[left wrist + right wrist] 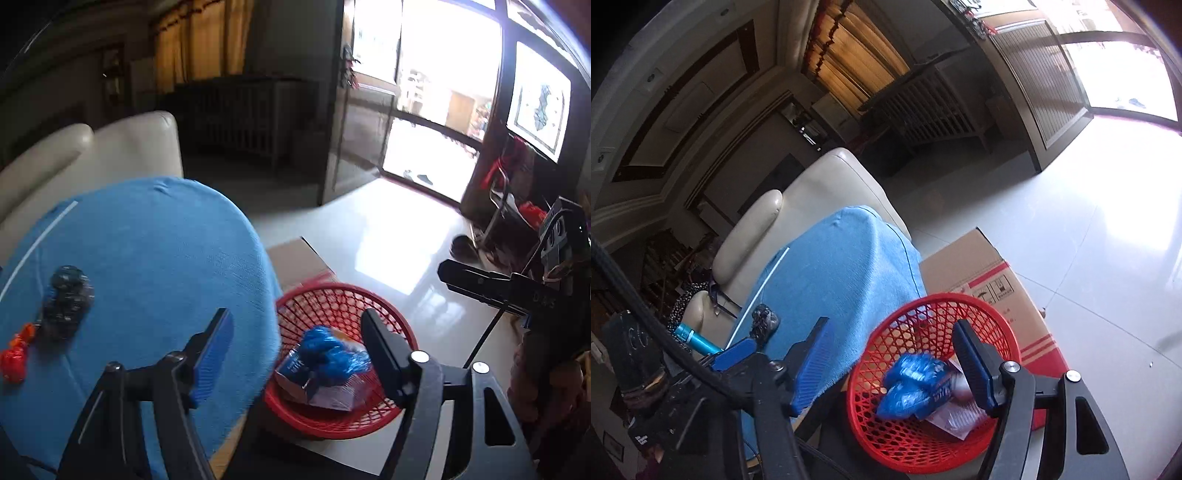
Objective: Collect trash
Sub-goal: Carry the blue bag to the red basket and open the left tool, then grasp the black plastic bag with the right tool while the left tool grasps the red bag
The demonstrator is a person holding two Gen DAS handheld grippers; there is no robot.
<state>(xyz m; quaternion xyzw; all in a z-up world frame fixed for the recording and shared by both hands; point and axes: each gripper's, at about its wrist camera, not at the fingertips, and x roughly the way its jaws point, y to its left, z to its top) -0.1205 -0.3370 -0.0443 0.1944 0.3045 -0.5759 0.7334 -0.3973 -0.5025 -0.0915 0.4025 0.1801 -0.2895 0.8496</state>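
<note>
Both grippers, left (297,354) and right (890,363), gape with nothing held, over the red basket (373,417). Blue bags (325,350) lie inside it, below the jaws. Dark wad (66,299) and red wrapper (14,358) sit near the blue tabletop's (155,258) left edge.

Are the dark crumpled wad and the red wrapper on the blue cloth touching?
Cannot tell. In the left wrist view the dark wad and red wrapper meet or nearly meet; no clear gap or contact shows.
</note>
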